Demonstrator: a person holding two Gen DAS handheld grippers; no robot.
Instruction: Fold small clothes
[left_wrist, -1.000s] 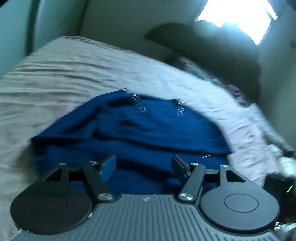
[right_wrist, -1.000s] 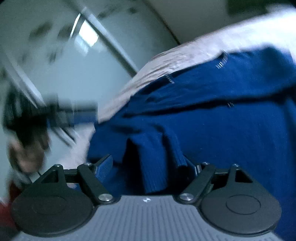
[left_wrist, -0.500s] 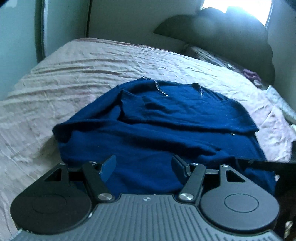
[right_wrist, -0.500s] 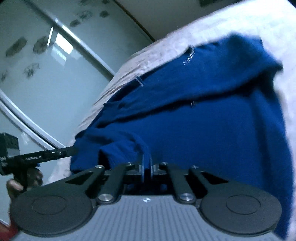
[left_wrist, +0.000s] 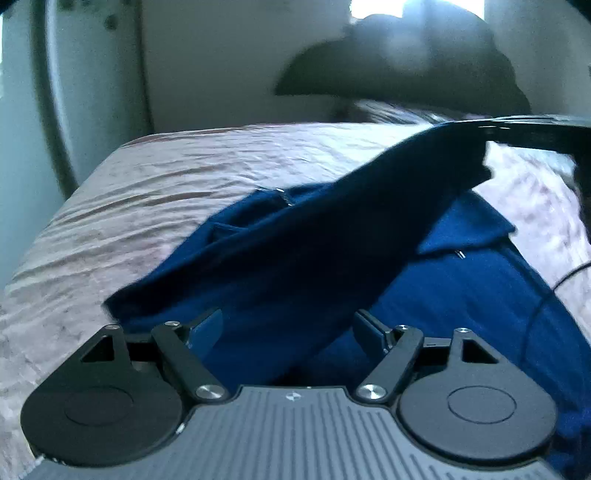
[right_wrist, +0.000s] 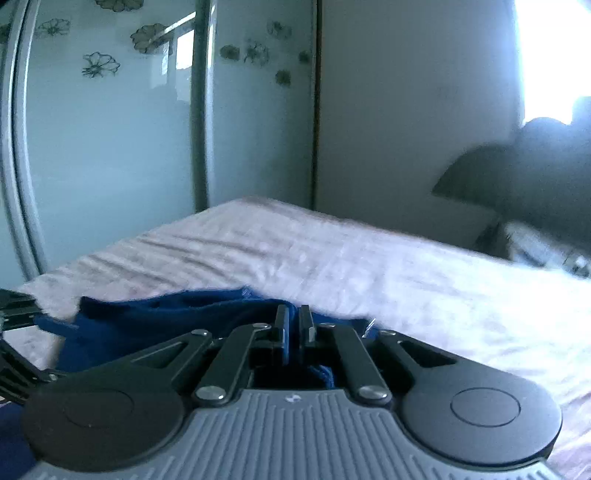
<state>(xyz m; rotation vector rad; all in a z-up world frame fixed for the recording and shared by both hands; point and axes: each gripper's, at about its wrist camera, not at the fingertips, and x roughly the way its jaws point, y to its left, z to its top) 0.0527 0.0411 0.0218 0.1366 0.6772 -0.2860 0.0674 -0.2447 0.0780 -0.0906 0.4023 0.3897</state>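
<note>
A dark blue knit sweater (left_wrist: 461, 295) lies on the pale pink bed sheet (left_wrist: 166, 206). My right gripper (right_wrist: 293, 314) is shut on a fold of the sweater (right_wrist: 166, 314) and holds it up off the bed. In the left wrist view that lifted fold rises in a taut ridge to the right gripper (left_wrist: 517, 131) at the upper right. My left gripper (left_wrist: 289, 317) hovers low over the near part of the sweater. Its jaws are opening, the blue fabric lies under and between them, and the pads do not press on it.
A dark pillow (left_wrist: 406, 66) rests at the head of the bed under a bright window. Glass wardrobe doors with flower prints (right_wrist: 110, 147) stand beyond the bed's far side. A thin black cable (left_wrist: 554, 291) crosses the sweater at the right.
My right gripper shut on a fold of the sweater, then rose and rolled, pulling the fold up off the bed. My left gripper moved a little closer to the sweater and its jaws widened.
</note>
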